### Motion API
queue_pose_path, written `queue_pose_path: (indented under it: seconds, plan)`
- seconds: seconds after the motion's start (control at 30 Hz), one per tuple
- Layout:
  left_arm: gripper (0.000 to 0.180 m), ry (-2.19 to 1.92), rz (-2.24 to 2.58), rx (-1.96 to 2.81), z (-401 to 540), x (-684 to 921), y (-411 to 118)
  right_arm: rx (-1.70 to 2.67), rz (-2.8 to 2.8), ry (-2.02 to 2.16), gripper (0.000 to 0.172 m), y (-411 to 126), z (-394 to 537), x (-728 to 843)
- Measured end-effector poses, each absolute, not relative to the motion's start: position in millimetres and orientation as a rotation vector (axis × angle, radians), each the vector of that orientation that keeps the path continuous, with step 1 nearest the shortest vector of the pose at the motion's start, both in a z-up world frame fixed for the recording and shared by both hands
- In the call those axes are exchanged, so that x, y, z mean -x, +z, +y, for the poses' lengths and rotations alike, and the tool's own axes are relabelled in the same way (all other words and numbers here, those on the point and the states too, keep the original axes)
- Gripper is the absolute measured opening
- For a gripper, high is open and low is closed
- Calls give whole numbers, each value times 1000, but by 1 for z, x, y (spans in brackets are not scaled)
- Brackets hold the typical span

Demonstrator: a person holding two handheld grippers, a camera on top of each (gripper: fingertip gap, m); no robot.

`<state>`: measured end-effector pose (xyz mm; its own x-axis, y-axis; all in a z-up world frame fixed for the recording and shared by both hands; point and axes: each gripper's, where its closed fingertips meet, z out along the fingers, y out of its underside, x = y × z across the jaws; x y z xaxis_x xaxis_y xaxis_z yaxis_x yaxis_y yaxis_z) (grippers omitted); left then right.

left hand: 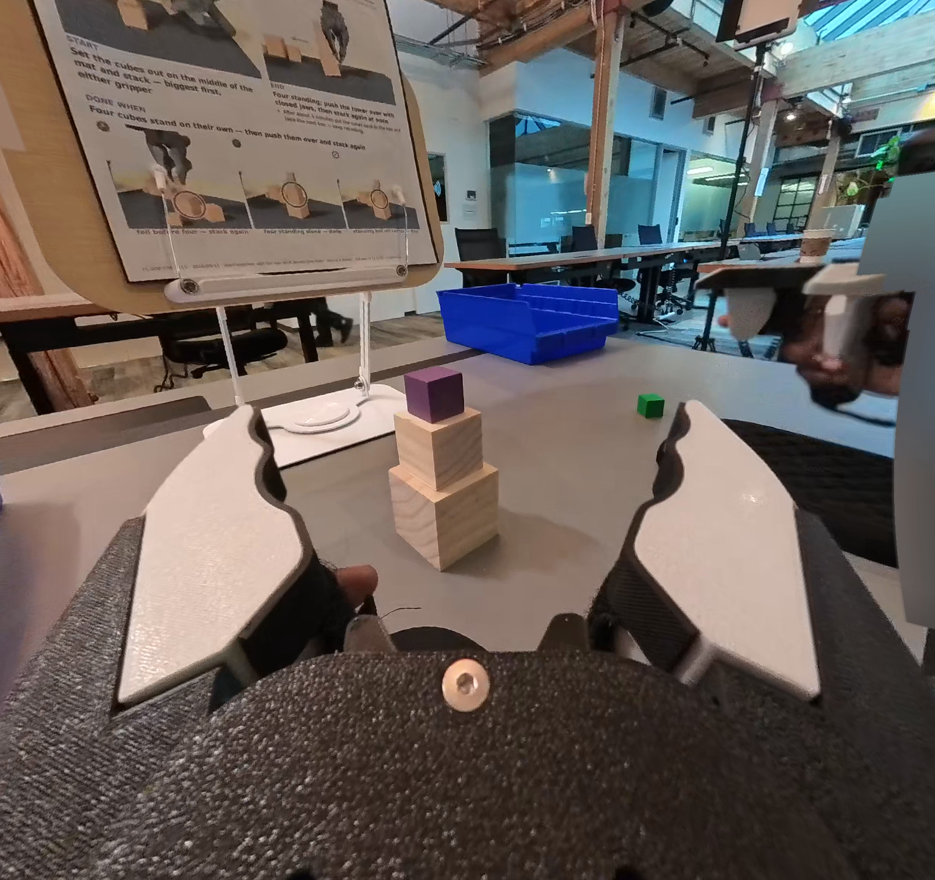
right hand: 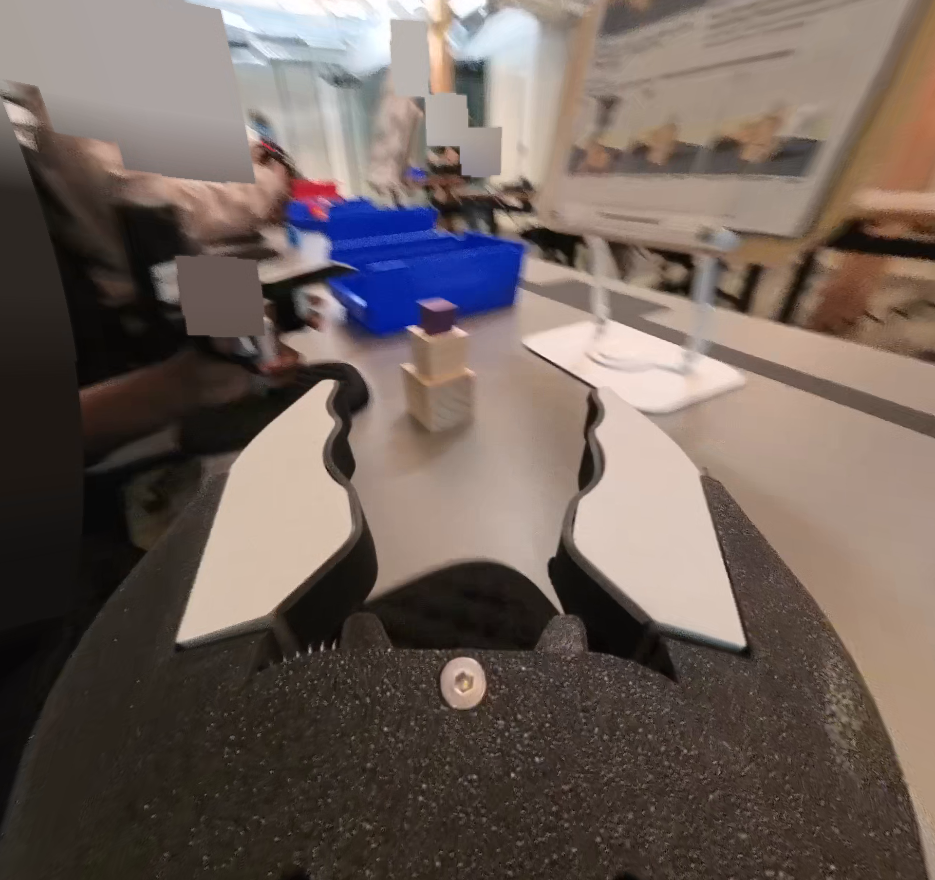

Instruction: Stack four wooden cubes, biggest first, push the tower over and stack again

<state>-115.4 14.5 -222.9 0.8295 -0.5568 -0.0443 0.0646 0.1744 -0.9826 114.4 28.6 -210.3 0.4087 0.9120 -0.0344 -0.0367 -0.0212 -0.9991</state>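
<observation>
Left tongs (left hand: 465,430): yours, spread wide, empty, framing the cube stack (left hand: 442,471).
Right tongs (right hand: 463,415): apart, empty, short of stack.
Stack: purple cube (left hand: 434,394) on top, mid-desk (left hand: 582,476).
Green cube (left hand: 650,406): loose, right.

The left gripper (left hand: 465,430) stands wide open with nothing between its pads, facing a three-cube stack on the grey table (left hand: 582,476): a purple cube (left hand: 434,395) on a smaller wooden cube (left hand: 437,448) on a larger wooden cube (left hand: 444,514). A small green cube (left hand: 650,406) lies toward the right edge, a blue bin (left hand: 526,322) at the far edge, and a white document stand (left hand: 324,425) toward the far left.
</observation>
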Motion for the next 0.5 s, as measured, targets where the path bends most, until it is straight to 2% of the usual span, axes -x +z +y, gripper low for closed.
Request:
queue_pose_path:
  seconds: [0.1, 0.23, 0.5]
  plan:
    - [141, -473, 450, 1336, 14, 115, -224, 1712, -884, 667, 80, -225, 58, -174]
    - [140, -461, 464, 1339, 14, 113, -225, 2055, -941, 595, 69, -241, 75, -218]
    - [139, -414, 504, 1348, 13, 109, -228, 2262, -1343, 375, 63, -296, 106, -204]
